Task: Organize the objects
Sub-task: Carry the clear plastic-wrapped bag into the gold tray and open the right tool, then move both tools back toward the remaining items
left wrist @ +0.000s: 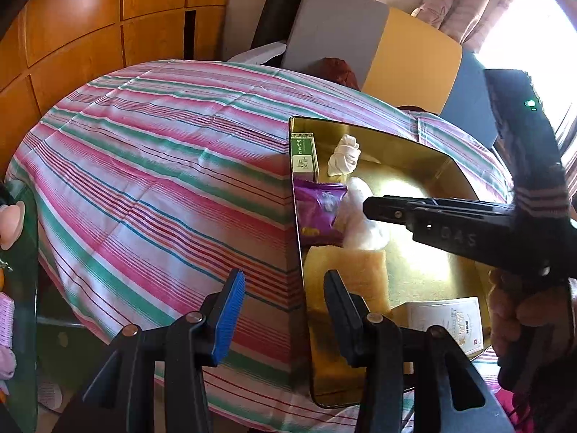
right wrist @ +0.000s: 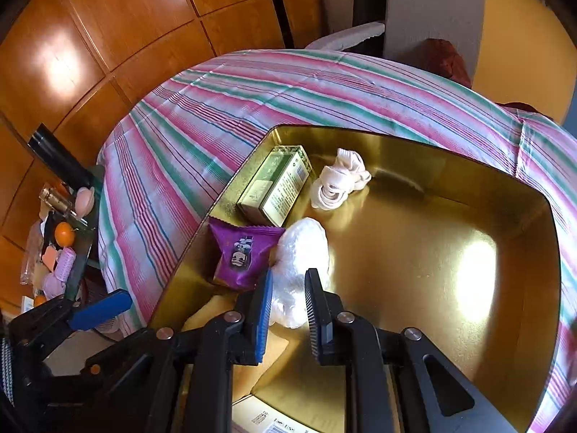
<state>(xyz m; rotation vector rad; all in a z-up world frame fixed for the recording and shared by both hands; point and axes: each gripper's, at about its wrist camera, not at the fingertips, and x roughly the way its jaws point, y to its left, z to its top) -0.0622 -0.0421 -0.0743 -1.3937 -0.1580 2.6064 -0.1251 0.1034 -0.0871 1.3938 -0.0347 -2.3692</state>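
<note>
A gold tray (right wrist: 450, 303) (left wrist: 425, 270) lies on a striped bed cover. In it are a green box (right wrist: 276, 187) (left wrist: 304, 153), a rolled white cloth (right wrist: 339, 178) (left wrist: 344, 160), a purple snack packet (right wrist: 241, 252) (left wrist: 319, 211), a white crumpled plastic bag (right wrist: 301, 267) (left wrist: 362, 222), a yellow sponge (left wrist: 346, 278) and a white card box (left wrist: 449, 321). My right gripper (right wrist: 288, 312) (left wrist: 371, 209) is over the tray, its fingers closed against the near end of the white bag. My left gripper (left wrist: 285, 310) is open and empty over the tray's left edge.
A side table at the far left holds an orange (right wrist: 65, 234), pink and lilac items (right wrist: 61, 270) and a small glass bottle (right wrist: 59, 200). Wooden wardrobe panels (right wrist: 108, 36) stand behind the bed. A grey and yellow chair (left wrist: 378, 50) is beyond the bed.
</note>
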